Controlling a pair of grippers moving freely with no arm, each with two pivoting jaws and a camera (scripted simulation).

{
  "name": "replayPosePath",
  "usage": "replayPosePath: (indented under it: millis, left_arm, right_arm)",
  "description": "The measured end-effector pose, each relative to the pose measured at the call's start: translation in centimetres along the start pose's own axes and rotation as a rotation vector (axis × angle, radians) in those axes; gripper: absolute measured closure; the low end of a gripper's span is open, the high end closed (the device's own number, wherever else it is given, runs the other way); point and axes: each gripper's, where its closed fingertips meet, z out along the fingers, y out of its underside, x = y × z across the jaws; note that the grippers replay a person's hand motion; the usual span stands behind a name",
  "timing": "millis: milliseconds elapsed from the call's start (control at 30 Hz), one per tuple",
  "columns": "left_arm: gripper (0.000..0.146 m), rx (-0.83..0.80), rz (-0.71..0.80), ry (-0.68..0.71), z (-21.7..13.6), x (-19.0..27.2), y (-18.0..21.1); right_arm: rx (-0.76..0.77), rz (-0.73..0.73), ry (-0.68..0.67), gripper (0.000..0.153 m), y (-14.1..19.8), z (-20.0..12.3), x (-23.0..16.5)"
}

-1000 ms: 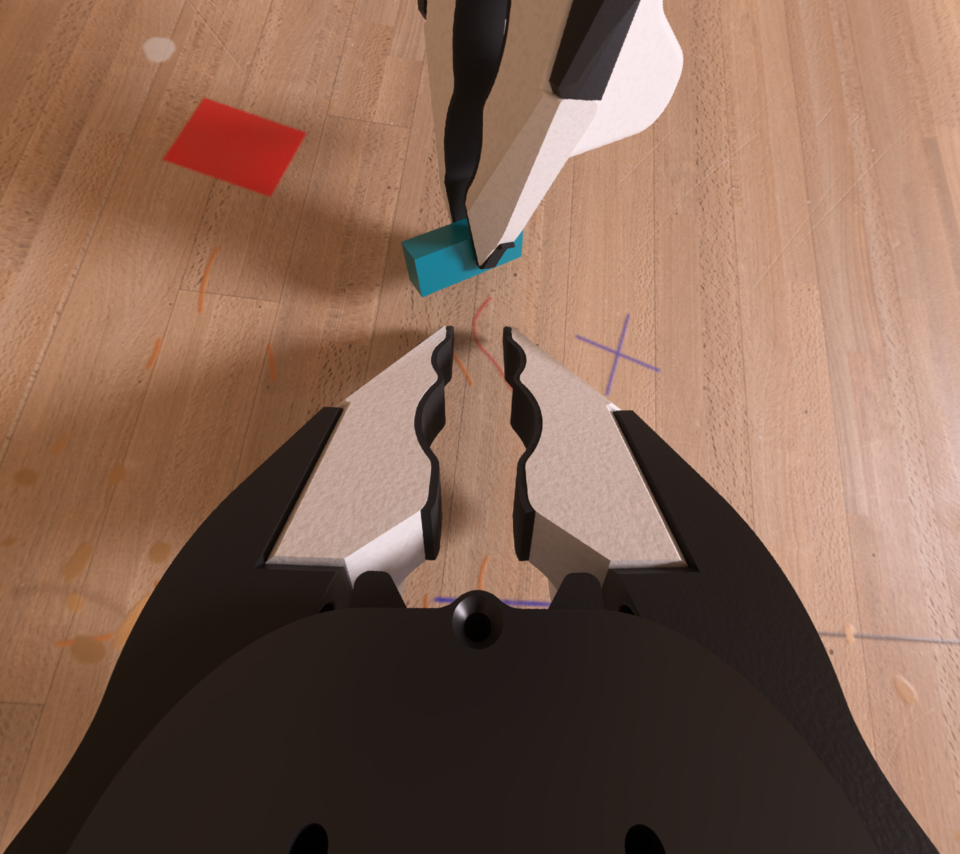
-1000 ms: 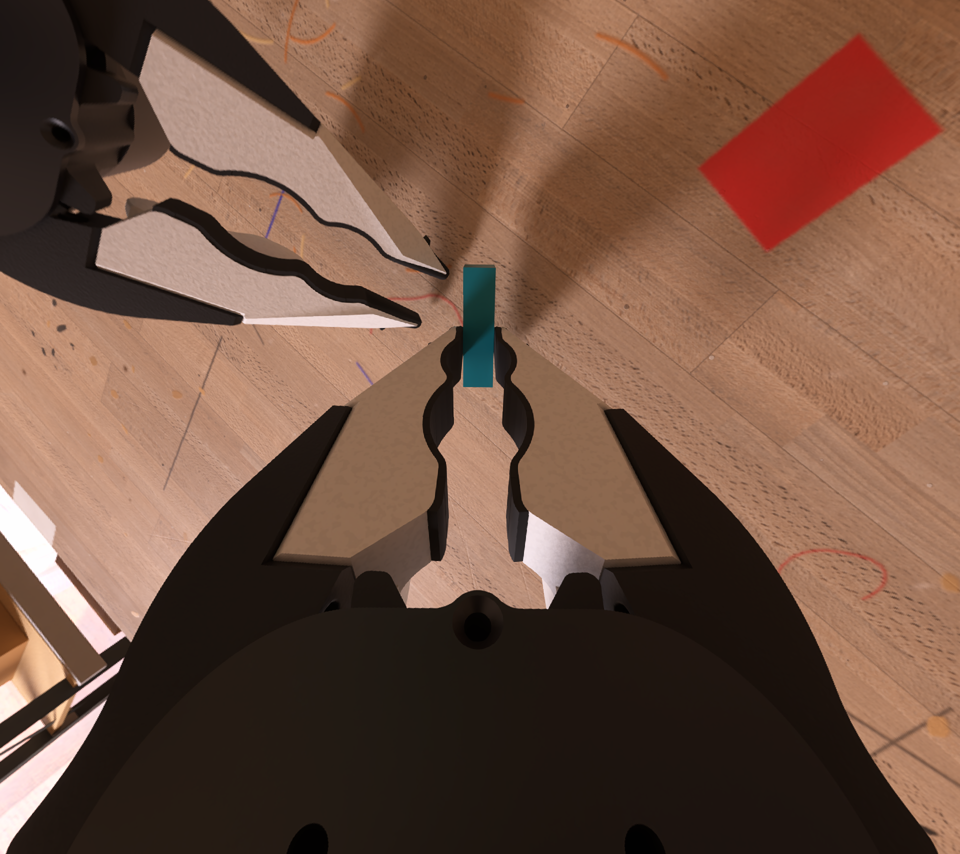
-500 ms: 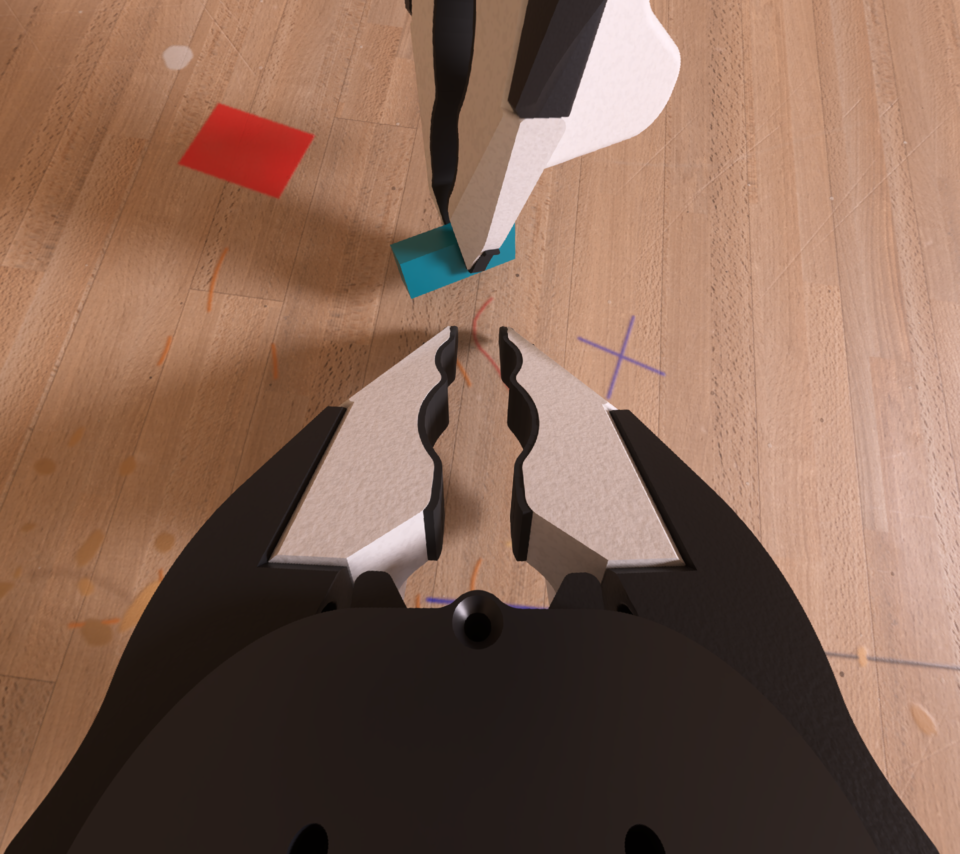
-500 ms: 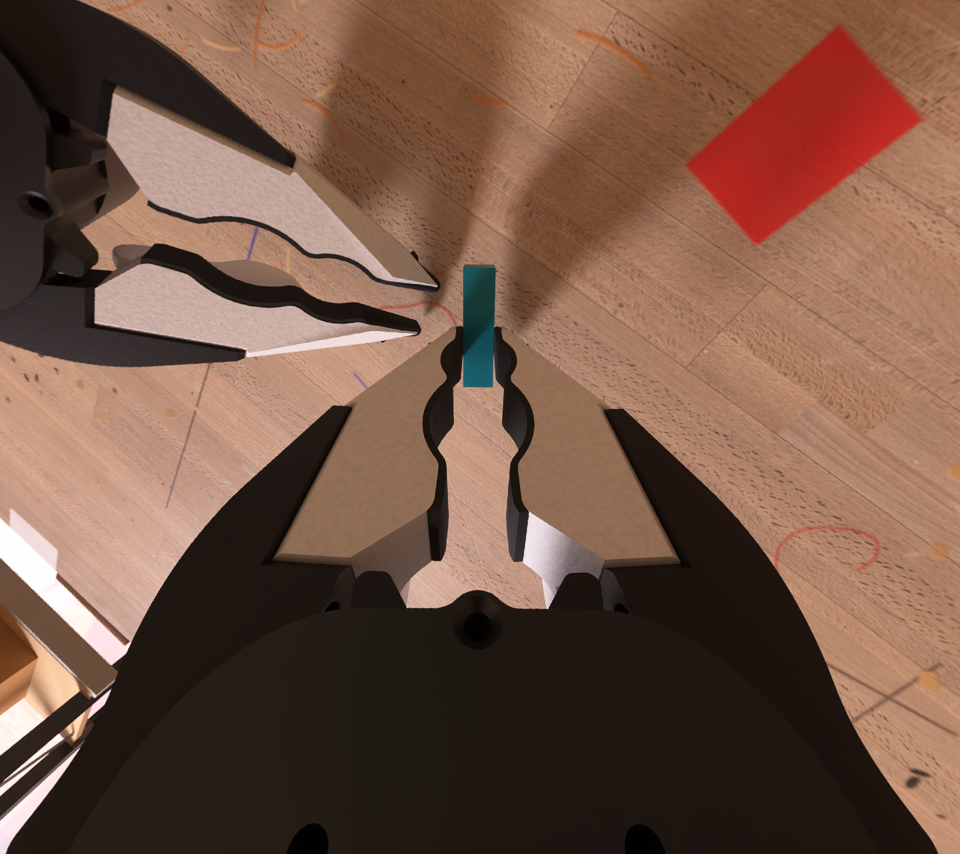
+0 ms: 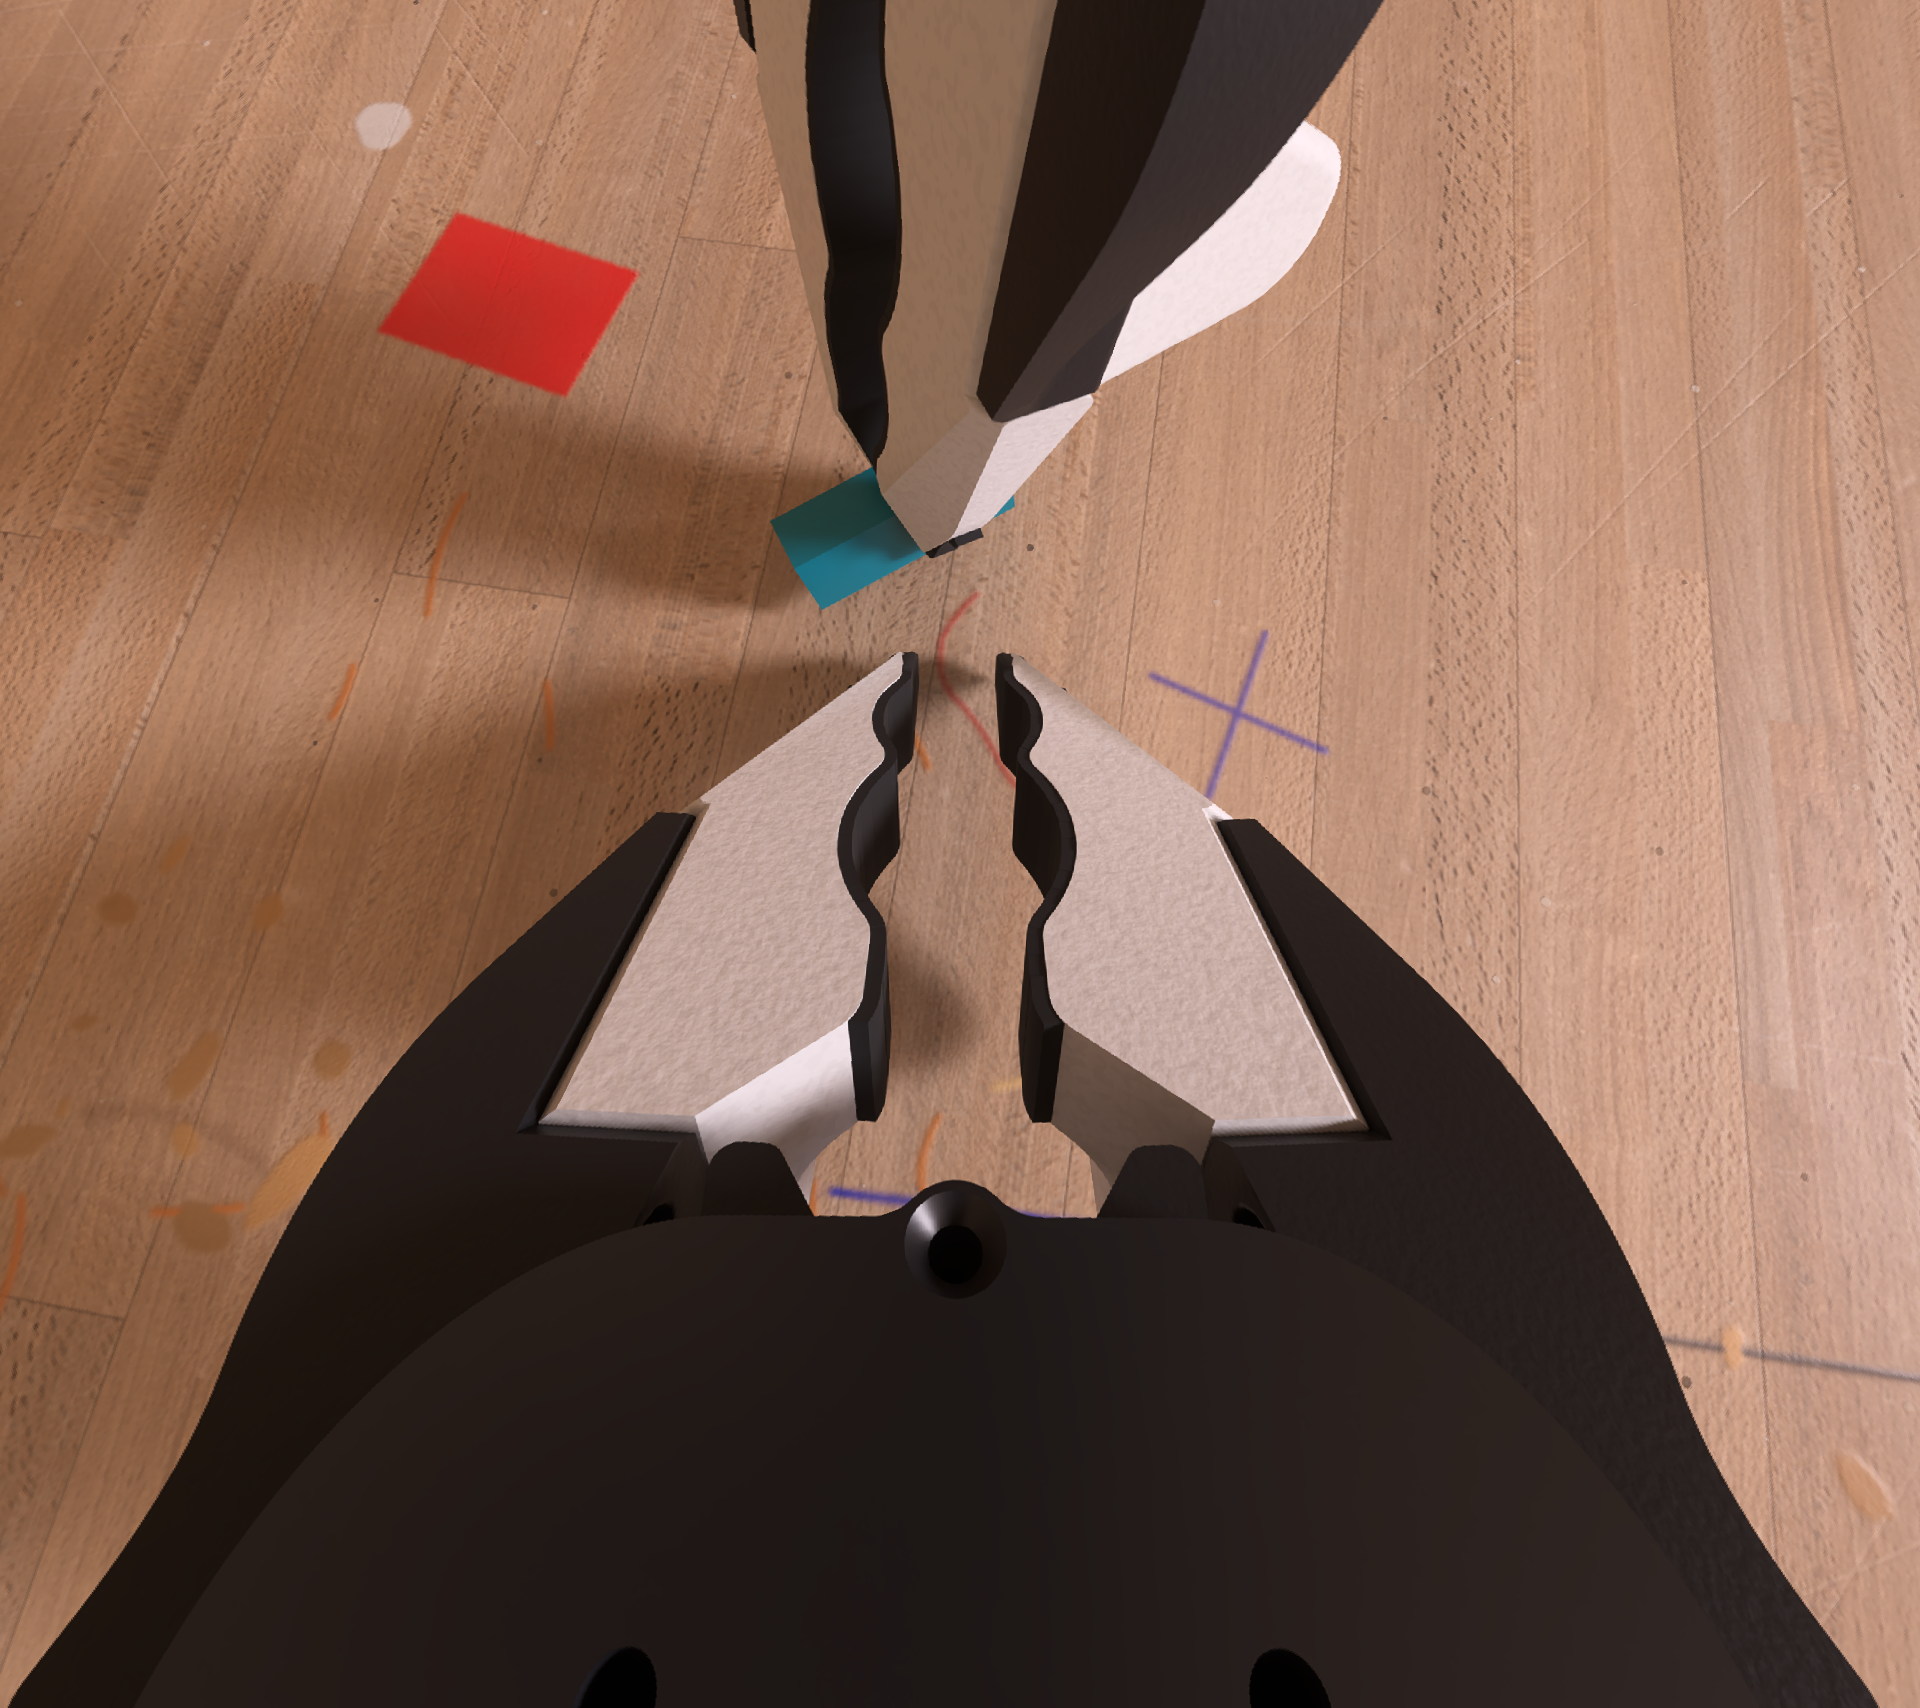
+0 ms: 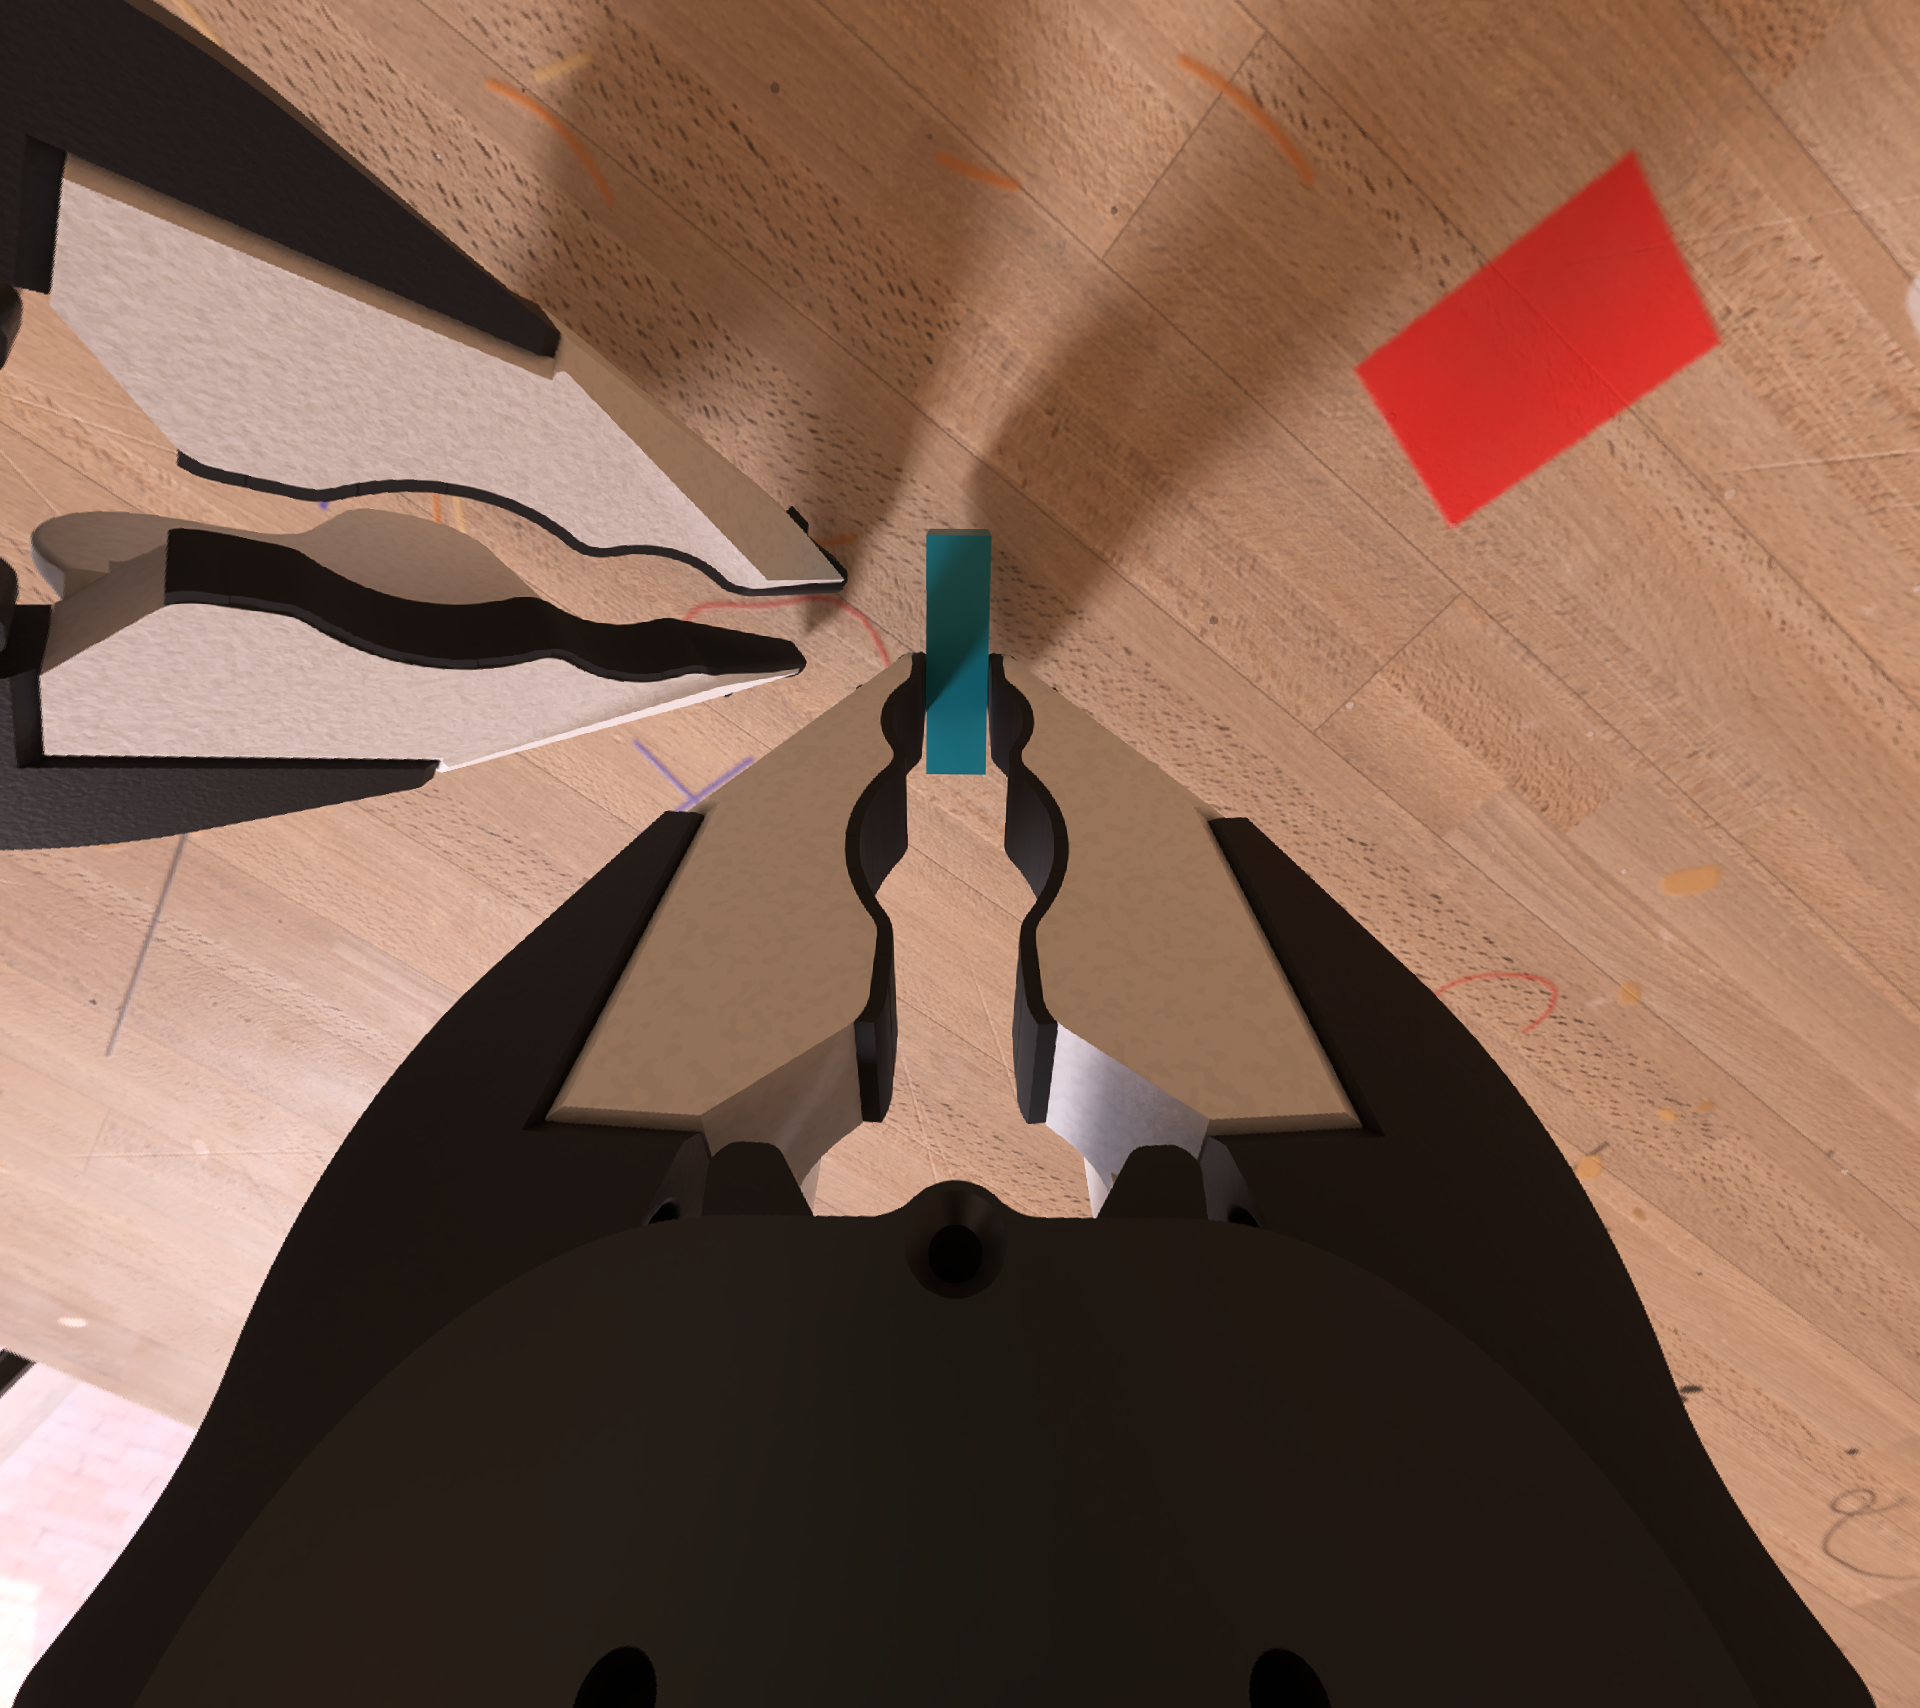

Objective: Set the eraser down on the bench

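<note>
We see the right gripper [image 6: 956, 671] pinching a teal eraser [image 6: 956, 650] between its fingertips, the block standing edge-on in the right wrist view and projecting past the tips above the wooden bench [image 6: 1351, 723]. In the left wrist view the same eraser [image 5: 842, 541] hangs close over the bench [image 5: 1558, 515]; whether it touches the wood we cannot tell. Our left gripper [image 5: 956, 671] holds nothing, its fingers set a narrow gap apart, tips just short of the eraser. A red patch [image 5: 509, 302] lies flat on the bench, well apart, and a purple cross [image 5: 1236, 713] is marked beside the left fingertips
</note>
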Motion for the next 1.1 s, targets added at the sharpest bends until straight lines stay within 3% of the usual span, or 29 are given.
replayPosePath:
  millis: [267, 467, 533, 633, 833, 1000, 1100]
  left_arm:
    - [0.131, 0.0, -0.002, -0.003, 0.0, 0.0, 0.0]
    - [0.131, 0.006, -0.011, 0.013, -0.2, 0.0, 0.2]
    - [0.131, 0.007, -0.007, 0.018, -0.5, 0.1, 0.4]
    - [0.131, 0.007, 0.009, 0.043, -0.6, 0.4, 0.6]
    - [0.131, 0.002, 0.04, 0.073, -0.8, 0.8, 0.7]
    - [0.131, 0.009, 0.083, 0.121, -1.0, 1.1, 0.9]
    - [0.129, 0.015, 0.098, 0.146, -1.1, 1.2, 0.9]
  right_arm:
    - [0.019, -0.046, 0.059, 0.142, -0.1, 0.2, 0.0]
    - [0.059, -0.043, 0.013, 0.142, -0.2, 0.2, 0.1]
    - [0.123, -0.026, -0.05, 0.141, -0.5, -0.2, 0.2]
    - [0.264, 0.027, -0.163, 0.123, -0.5, -1.8, 0.1]
    - [0.455, 0.105, -0.183, 0.124, 1.9, -5.9, 1.4]
    - [0.48, -0.039, -0.058, 0.13, 5.6, -5.6, 0.8]
    - [0.576, -0.156, -0.046, 0.136, 5.1, -5.1, -1.0]
